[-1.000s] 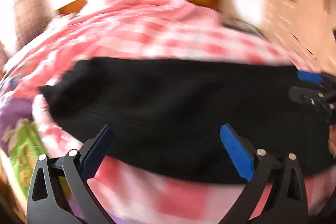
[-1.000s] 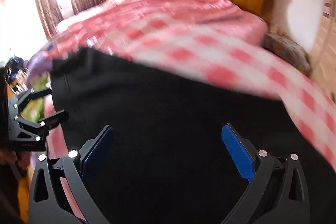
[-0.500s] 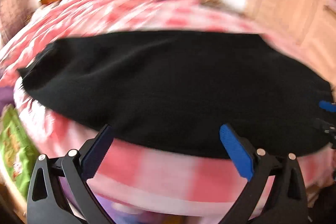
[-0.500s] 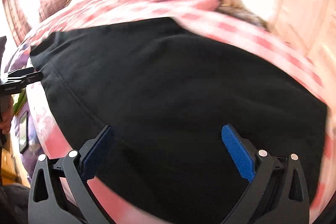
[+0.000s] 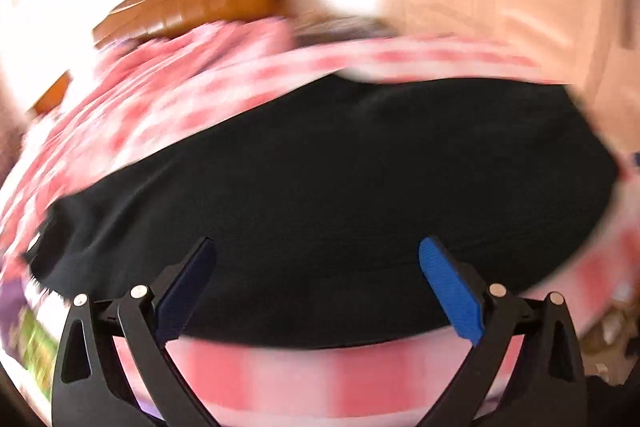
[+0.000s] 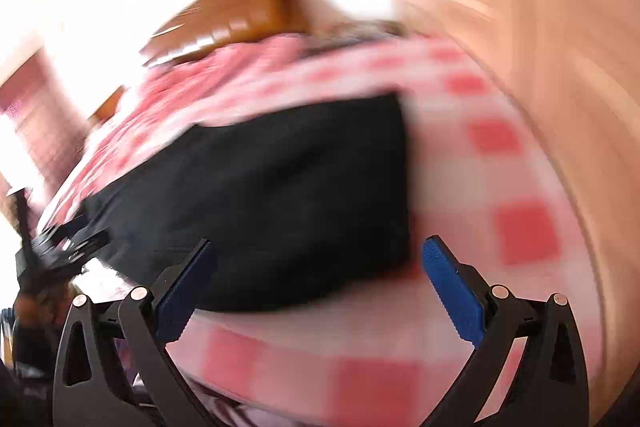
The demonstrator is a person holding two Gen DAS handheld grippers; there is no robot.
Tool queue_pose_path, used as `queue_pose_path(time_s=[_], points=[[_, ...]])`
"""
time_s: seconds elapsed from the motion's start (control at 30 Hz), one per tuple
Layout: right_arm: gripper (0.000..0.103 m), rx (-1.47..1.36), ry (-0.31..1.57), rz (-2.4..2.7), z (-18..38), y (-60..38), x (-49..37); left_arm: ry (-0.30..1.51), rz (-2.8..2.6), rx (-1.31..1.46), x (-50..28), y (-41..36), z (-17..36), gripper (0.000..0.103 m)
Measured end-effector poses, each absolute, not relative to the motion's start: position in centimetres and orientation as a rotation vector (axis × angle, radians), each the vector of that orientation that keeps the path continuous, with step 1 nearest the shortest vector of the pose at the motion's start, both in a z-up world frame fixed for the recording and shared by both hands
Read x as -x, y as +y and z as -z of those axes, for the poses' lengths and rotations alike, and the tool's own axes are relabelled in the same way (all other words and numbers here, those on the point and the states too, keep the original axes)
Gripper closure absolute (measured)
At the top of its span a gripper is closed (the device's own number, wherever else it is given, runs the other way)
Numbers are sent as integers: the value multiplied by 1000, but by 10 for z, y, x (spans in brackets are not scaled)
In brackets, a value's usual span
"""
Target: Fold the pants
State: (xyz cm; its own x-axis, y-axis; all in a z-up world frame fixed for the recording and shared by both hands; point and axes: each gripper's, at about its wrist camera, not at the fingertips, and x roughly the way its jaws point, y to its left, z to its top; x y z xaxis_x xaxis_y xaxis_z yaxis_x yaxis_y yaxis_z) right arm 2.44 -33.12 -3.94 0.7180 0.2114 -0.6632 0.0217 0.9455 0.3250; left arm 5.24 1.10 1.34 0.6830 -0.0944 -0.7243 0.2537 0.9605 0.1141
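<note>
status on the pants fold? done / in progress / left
Done: black pants lie flat as one long strip on the checked bedspread, apparently leg over leg, though blur hides the layers. In hand: nothing; left gripper and right gripper hang open above the near edge, the right by a squared end. Left: the crosswise folds.

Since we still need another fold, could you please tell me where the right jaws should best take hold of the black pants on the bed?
Probably the near right corner of the black fabric pants, coming in low from the bed's near edge. There the straight right edge meets the near hem on the pink checked bedspread, right ahead of the open right gripper.
</note>
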Motion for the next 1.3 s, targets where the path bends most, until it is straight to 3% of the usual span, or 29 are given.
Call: queue_pose_path(time_s=[0.2, 0.37, 0.5, 0.53, 0.6, 0.7, 0.77, 0.87, 1.07, 1.23, 1.3], points=[[5, -115, 820, 171, 65, -345, -7, 707, 615, -558, -20, -161, -6, 2], [5, -196, 795, 176, 64, -373, 4, 702, 734, -753, -22, -239, 27, 3], [5, -244, 798, 172, 65, -385, 12, 777, 792, -756, -40, -255, 42, 34], [5, -259, 798, 163, 66, -386, 14, 802, 814, -733, -46, -253, 41, 35], [5, -291, 803, 136, 69, -386, 14, 789, 807, -747, -48, -251, 40, 57], [5, -395, 794, 33, 71, -383, 12, 905, 866, -467, -79, -232, 25, 73], [5, -511, 791, -61, 76, -381, 8, 1044, 934, -128, -117, -207, 22, 76], [4, -709, 778, -193, 82, -380, -7, 1129, 997, 132, -144, -176, 28, 77], [4, -978, 733, -257, 77, -386, -40, 1109, 994, 146, -133, -182, 38, 77], [4, -976, 819, -225, 80, -368, -75, 1031, 975, 145, -115, -179, 40, 75], [6, -980, 827, -249, 84, -358, -87, 1005, 979, 140, -106, -171, 36, 64]])
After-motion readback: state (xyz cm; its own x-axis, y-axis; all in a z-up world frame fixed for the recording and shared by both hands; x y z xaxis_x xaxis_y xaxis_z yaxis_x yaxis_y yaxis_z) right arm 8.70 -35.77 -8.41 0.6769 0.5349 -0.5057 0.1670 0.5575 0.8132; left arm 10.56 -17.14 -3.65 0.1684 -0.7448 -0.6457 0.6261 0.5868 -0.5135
